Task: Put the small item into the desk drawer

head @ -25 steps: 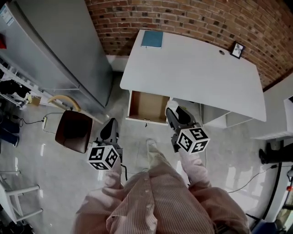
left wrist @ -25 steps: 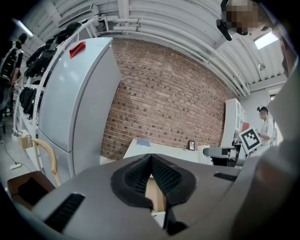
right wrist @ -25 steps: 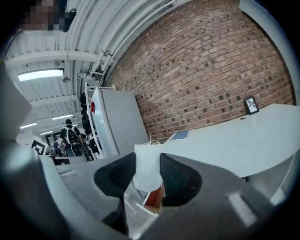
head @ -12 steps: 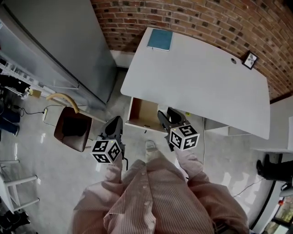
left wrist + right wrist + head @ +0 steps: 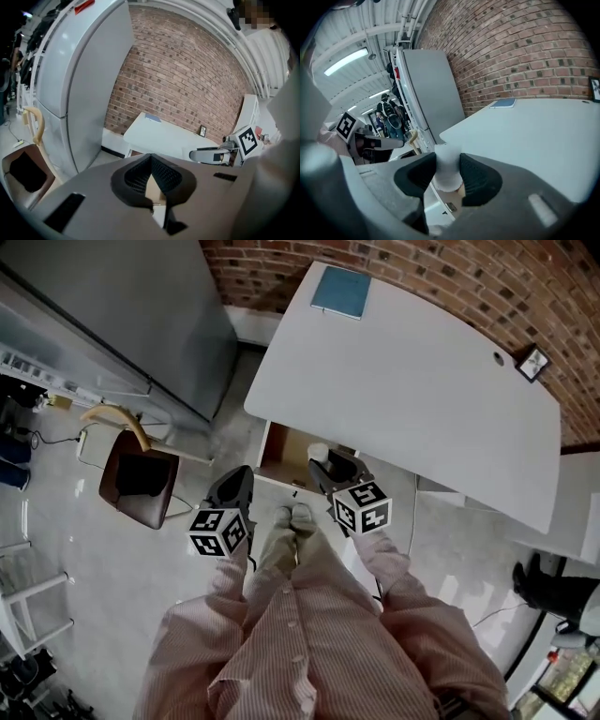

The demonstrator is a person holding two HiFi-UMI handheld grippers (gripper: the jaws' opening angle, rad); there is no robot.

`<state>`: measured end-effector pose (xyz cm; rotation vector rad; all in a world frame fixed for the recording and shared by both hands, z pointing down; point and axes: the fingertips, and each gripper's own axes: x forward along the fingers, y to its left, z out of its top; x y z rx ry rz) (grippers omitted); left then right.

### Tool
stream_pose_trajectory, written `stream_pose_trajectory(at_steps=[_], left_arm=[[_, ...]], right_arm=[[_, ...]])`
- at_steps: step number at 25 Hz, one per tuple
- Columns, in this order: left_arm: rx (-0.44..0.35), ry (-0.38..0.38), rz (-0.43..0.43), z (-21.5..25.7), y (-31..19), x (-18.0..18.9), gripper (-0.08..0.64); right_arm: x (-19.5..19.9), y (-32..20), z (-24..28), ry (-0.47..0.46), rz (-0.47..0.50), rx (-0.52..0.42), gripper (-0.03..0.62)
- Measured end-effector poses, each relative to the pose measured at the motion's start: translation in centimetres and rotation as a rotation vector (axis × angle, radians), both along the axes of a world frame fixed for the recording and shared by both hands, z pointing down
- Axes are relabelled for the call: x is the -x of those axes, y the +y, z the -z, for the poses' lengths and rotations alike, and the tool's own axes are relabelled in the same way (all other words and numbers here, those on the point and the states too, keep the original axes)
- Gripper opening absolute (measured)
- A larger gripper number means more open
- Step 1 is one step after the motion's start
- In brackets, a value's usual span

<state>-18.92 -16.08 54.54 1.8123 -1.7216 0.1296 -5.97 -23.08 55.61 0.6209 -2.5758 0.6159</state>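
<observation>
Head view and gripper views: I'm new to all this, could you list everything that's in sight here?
desk: 1, white, against the brick wall
drawer: 1, wood-coloured inside, open under the desk's near left edge
notebook: 1, teal, desk's far left corner
picture frame: 1, black, desk's far right corner
brick wall: 1, red-brown, behind the desk
tall cabinet: 1, grey, left of the desk
chair: 1, brown seat with pale curved back, on the floor left of the drawer
small item: 1, white, clamped between the right gripper's jaws
striped shirt: 1, pink, on the person
left gripper: 1, grey, jaws shut, empty
right gripper: 1, grey, by the drawer
</observation>
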Motion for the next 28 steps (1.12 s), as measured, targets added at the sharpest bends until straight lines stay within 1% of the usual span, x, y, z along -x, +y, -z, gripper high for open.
stream_pose_trajectory(at_steps=[4,8,13,18,22,28], left_arm=[[0.039,0.022,0.002,-2.6,-0.4,0.4,-0.002],[0.065,0.046,-0.001,-5.3,-1.1,0.5,-0.002],[0.09,0.067,0.003,-8.9,-1.8,0.5,-0.002],[0.117,0.091,0.017,-12.4,-1.9,0.5,-0.002],[0.129,0.111,0.029,-14.6,-2.0,0.2,-0.002],[0.119,0.125,0.03,-16.7,-3.1,0.4,-0.002]], right_arm=[[1.5,0.2,-3.6,0.075,0.061,0.016,0.161],[2.4,-0.4,-7.7,0.145,0.088,0.032,0.161],[3.7,-0.8,-12.9,0.208,0.127,0.063,0.161],[4.6,-1.2,-17.7,0.28,0.159,0.064,0.161],[4.8,-1.3,-20.4,0.329,0.194,0.073,0.161],[5.5,-1.9,-24.6,0.394,0.264,0.084,0.161]])
